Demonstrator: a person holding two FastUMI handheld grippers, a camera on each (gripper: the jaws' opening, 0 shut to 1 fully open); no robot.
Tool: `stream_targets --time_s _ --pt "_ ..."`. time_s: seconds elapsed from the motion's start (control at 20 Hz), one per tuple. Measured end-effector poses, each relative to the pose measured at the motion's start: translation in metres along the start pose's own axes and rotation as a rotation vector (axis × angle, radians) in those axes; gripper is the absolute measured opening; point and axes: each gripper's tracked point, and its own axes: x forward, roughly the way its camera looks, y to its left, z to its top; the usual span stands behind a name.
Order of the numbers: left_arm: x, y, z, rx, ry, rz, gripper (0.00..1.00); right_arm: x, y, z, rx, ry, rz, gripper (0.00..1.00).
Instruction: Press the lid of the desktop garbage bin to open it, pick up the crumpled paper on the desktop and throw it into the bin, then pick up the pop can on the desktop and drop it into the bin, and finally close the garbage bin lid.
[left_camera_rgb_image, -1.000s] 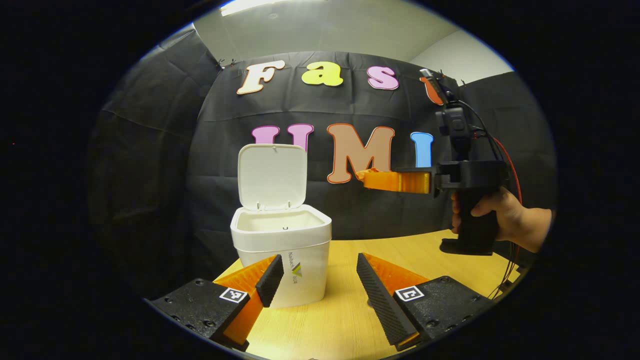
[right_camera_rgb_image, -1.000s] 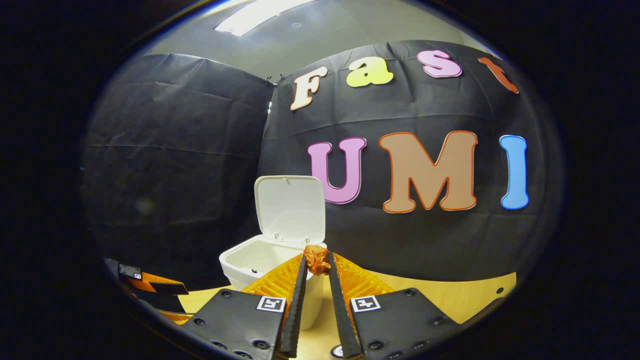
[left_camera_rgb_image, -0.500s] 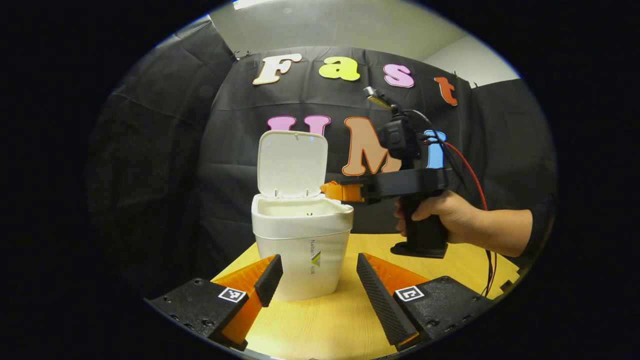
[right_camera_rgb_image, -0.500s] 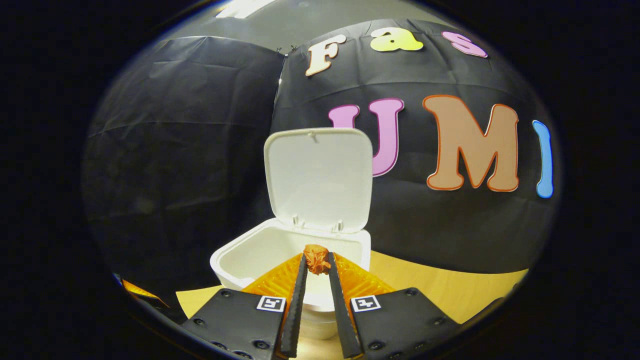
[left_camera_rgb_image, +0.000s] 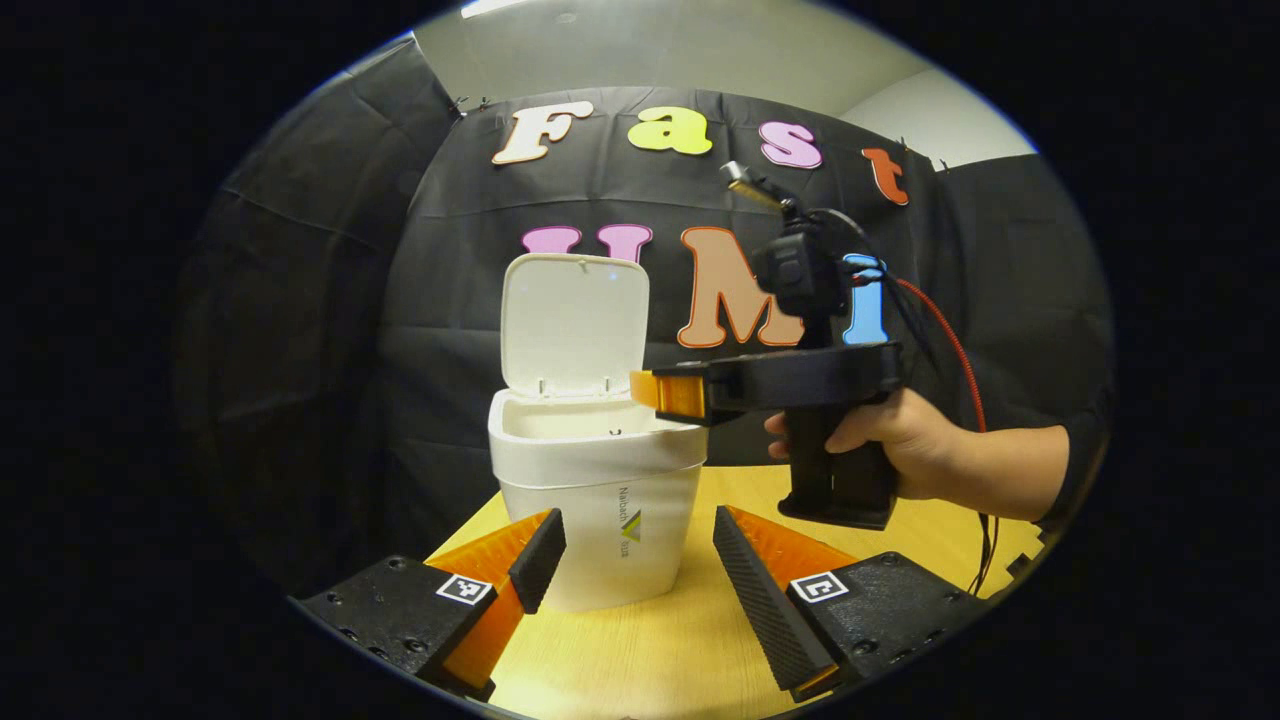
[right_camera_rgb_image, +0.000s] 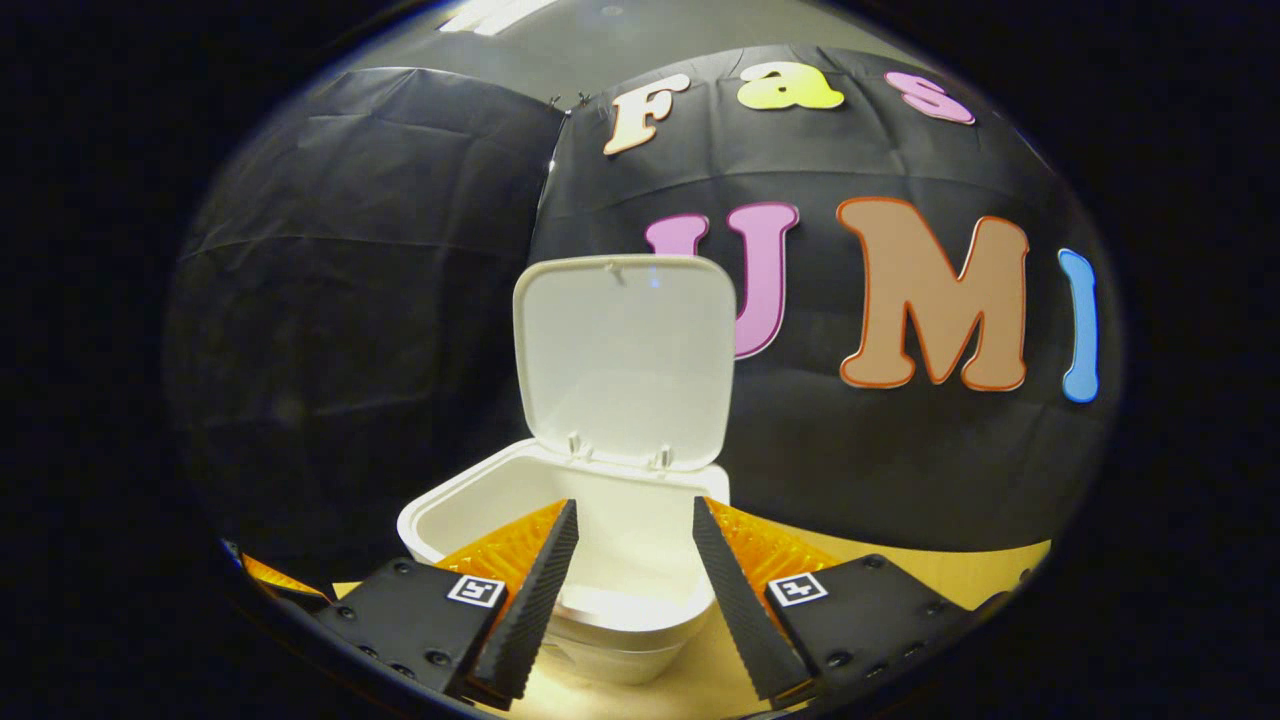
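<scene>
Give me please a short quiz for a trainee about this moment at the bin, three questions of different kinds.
1. True or false: the lid of the bin stands open.
2. The right gripper is: A) open above the bin, B) shut on the paper, C) resting on the table.
3. Fill in: the left gripper is open and holds ____.

Key: 1 true; 2 A; 3 nothing.

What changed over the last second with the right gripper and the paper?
The right gripper moved in over the open bin and opened its fingers; the crumpled paper it held is gone from between them, apparently dropped in. The lid stayed up, and the left gripper stayed open in front of the bin.
</scene>
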Motion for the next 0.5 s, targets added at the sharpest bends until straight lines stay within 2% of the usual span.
stream_targets --time_s 0.05,0.15,0.3,0.5 --pt "0.013 -0.009 0.005 0.000 -0.002 -0.012 0.92 -0.013 -0.012 0.007 -0.004 -0.025 -0.020 0.86" --pt "0.027 -0.024 0.009 -0.006 -0.009 -0.038 0.93 -0.042 -0.037 0.020 -0.013 -0.078 -0.070 0.89" --pt "0.038 -0.052 0.006 -0.012 -0.011 -0.089 0.93 -0.092 -0.084 0.040 -0.022 -0.165 -0.174 0.89" --pt "0.053 -0.094 0.004 0.007 -0.012 -0.163 0.93 -0.165 -0.156 0.046 -0.011 -0.216 -0.325 0.89"
